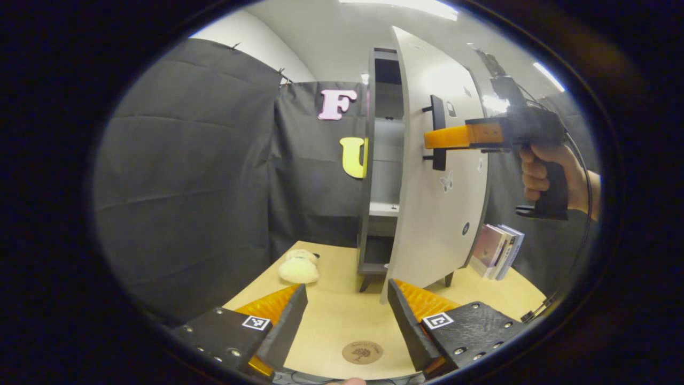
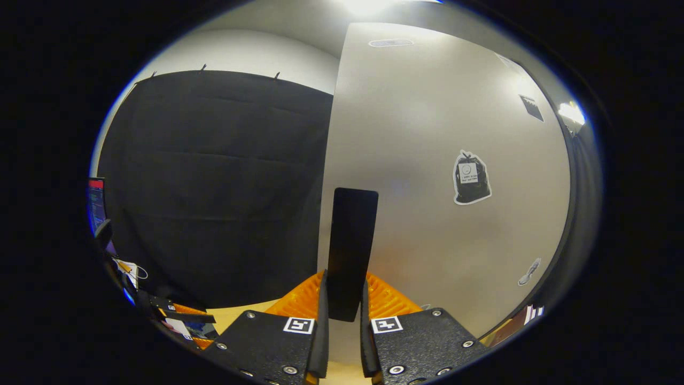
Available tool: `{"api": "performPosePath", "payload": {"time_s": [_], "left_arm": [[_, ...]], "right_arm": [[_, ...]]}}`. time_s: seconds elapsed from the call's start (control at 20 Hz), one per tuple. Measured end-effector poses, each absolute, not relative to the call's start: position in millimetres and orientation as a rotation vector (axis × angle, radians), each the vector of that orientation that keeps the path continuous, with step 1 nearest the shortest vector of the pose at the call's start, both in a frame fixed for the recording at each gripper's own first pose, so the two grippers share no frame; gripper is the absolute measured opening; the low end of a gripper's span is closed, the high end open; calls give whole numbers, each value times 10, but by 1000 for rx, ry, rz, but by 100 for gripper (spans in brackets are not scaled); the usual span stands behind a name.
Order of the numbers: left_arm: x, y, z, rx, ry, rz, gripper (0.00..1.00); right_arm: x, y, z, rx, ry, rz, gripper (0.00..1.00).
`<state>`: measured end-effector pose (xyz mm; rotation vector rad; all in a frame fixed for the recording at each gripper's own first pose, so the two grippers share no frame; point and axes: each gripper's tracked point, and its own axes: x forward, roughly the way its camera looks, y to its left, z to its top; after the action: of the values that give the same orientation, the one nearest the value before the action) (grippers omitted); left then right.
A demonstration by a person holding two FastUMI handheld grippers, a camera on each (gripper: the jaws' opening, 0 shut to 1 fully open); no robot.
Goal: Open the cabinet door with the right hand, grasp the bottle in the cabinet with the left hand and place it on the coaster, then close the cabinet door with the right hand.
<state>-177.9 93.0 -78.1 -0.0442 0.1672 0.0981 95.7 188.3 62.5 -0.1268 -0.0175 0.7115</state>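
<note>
We see the cabinet door [image 1: 435,176] swung partly open, its black handle [image 2: 350,251] clamped by the right gripper [image 2: 342,310].

From the left gripper view we get the cabinet [image 1: 377,160] standing on the wooden surface [image 1: 342,315], the round coaster [image 1: 362,352] lying flat between the spread, empty fingers of the left gripper [image 1: 347,310], books [image 1: 499,250] and a plush toy [image 1: 299,267]; the bottle we cannot make out. The right gripper view gives the handle close up, long axis upright.
</note>
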Motion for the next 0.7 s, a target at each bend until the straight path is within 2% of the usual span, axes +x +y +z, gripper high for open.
{"api": "performPosePath", "payload": {"time_s": [0.3, 0.5, 0.6, 0.65, 0.7], "left_arm": [[-1704, 982, -760, -7, 152, 148, 88], [-1746, 811, -804, 8, 181, 95, 87], [-1723, 748, -736, 10, 177, 84, 92], [-1716, 691, -721, 12, 171, 79, 88], [-1696, 643, -702, 16, 163, 74, 88]], "right_arm": [[827, 1772, 628, -135, -15, 828, 25], [857, 1698, 589, -137, -10, 865, 25], [836, 1645, 588, -143, -11, 869, 25], [828, 1609, 591, -139, -5, 871, 25], [836, 1589, 581, -136, 0, 873, 24]]}}
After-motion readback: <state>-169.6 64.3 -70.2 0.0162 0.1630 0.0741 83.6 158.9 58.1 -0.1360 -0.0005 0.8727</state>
